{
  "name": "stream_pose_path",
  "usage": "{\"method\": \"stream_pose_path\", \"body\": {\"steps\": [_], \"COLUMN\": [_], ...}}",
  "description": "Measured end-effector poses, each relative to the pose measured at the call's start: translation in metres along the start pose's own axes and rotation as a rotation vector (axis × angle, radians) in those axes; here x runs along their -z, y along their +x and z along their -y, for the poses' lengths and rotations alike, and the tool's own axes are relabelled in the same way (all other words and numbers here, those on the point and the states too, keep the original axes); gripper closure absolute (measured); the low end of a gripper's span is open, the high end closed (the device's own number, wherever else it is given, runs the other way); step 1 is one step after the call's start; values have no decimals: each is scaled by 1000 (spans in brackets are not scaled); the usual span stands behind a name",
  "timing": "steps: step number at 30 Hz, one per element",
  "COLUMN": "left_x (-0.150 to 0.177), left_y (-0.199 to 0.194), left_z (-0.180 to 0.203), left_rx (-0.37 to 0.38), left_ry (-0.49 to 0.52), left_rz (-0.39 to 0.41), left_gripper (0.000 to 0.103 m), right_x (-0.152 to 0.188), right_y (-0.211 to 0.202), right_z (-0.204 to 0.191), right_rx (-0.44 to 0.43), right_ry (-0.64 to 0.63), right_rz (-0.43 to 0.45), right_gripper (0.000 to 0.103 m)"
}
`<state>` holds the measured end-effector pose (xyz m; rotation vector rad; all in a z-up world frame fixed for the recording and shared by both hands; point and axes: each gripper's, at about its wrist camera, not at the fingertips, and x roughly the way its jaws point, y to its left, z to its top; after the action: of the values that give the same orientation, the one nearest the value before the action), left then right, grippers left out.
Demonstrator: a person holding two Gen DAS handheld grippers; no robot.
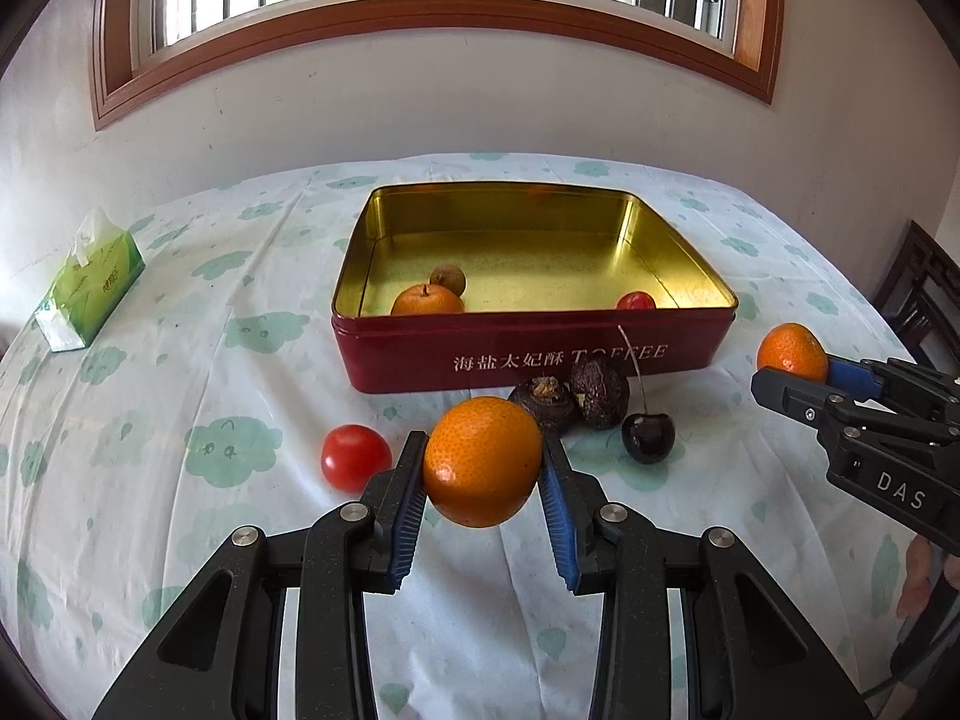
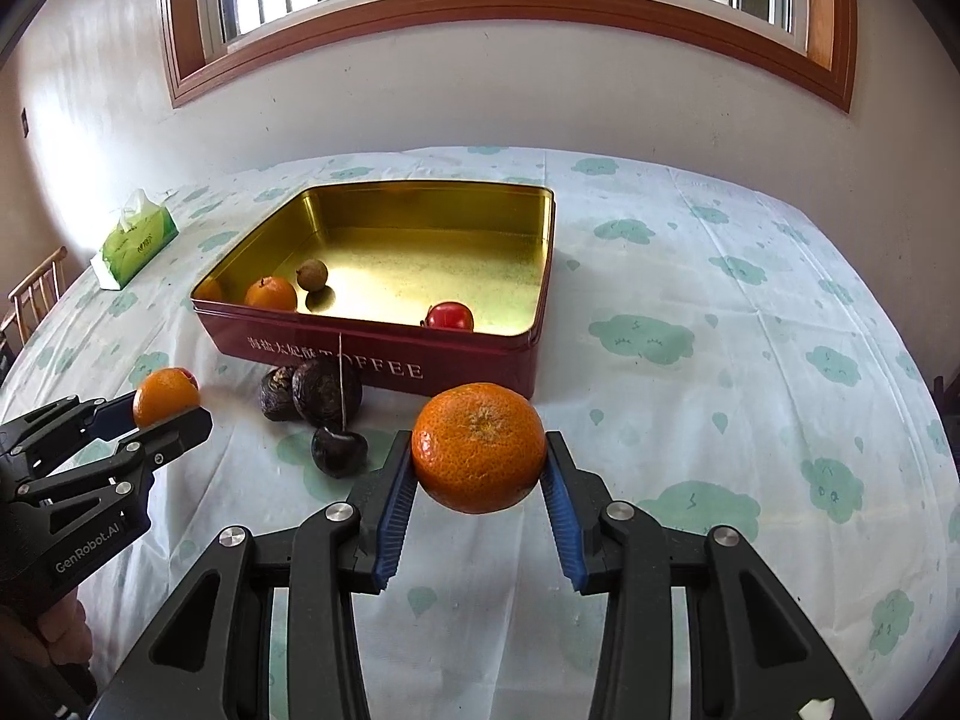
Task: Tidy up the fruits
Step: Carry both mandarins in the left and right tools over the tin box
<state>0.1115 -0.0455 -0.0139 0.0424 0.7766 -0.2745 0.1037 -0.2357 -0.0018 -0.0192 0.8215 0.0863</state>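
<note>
Both tools hold tangerines above tabletop, near red tin (image 1: 534, 354).
Left tool (image 1: 483, 468) clamps tangerine (image 1: 482, 461); right tool (image 2: 478, 456) clamps second tangerine (image 2: 478, 447). Likely light, soft-skinned; grip mid-sides gently.

Orange mandarins (image 1: 482, 461), a red tin (image 1: 534, 354) with gold inside, white cloth (image 2: 750, 360) with green clouds.

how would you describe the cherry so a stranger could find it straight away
Start at the red tin in the middle of the table. Just in front of its lettered wall sit two dark wrinkled fruits; the cherry lies right beside them. It alone is smooth, glossy, near-black, with a long thin stem standing up.
</note>
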Motion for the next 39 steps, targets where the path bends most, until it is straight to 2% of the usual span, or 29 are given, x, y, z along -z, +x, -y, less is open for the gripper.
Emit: {"method": "stream_pose_path", "body": {"steps": [10, 17, 28, 39], "left_x": [-30, -59, -77, -81], "left_y": [-1, 11, 50, 80], "left_z": [-16, -14, -7, 1], "left_rx": [17, 31, 54, 24], "left_ry": [-38, -26, -15, 22], "left_rz": [51, 79, 16, -31], "left_gripper": [66, 66, 66, 66], "right_x": [-26, -48, -60, -65], "right_y": [7, 25, 58, 77], "right_z": [-3, -10, -10, -9], "right_rx": [-25, -39, -47, -50], "right_ry": [-19, -43, -49, -54], "right_rz": [23, 21, -20, -44], "right_gripper": [65, 65, 65, 65]}}
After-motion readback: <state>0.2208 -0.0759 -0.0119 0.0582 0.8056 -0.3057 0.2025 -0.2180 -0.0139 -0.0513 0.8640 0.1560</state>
